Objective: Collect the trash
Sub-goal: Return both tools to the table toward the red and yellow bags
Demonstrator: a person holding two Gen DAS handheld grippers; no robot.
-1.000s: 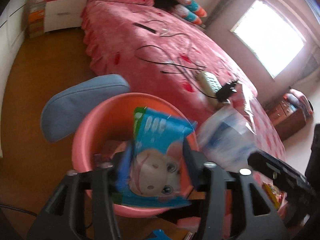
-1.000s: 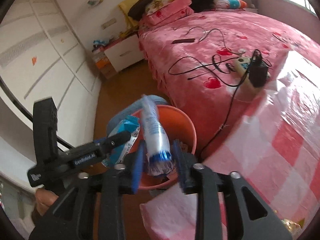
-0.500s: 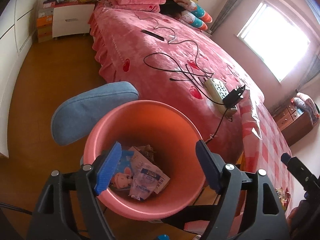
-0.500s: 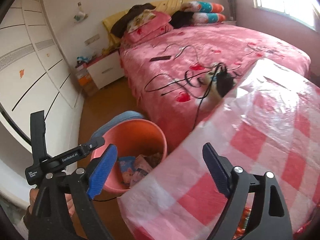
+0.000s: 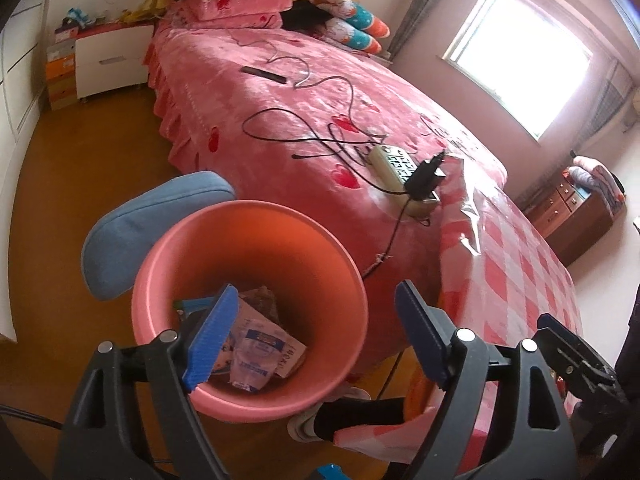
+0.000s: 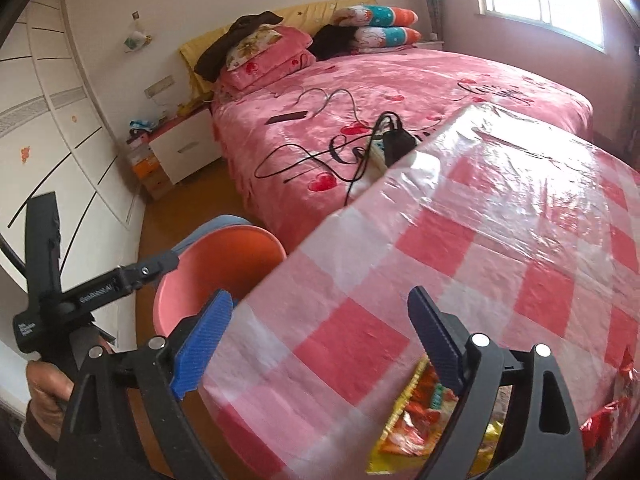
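Bed: pink heart-print cover, rising behind the bin; cables, a dark remote and a power strip lie on it.
Table: under a pink-and-white checked plastic cloth, just right of the bin, its corner overhanging the bin's rim in the right wrist view.
Bin: salmon-pink, round, standing on the wooden floor between bed and table.
Blue cushion: touching the bin's far-left rim, partly behind it.
Left gripper: above the bin's near rim, blue pads spread wide, nothing between them.
Right gripper: over the table's near edge, to the right of the bin, fingers wide apart and holding nothing.
Trash in the bin: several flat wrappers piled on the bin's bottom, a white one with blue print on top.
Trash on the table: shiny yellow-and-red snack wrappers at the table's near edge, right of the bin, partly behind the right finger.
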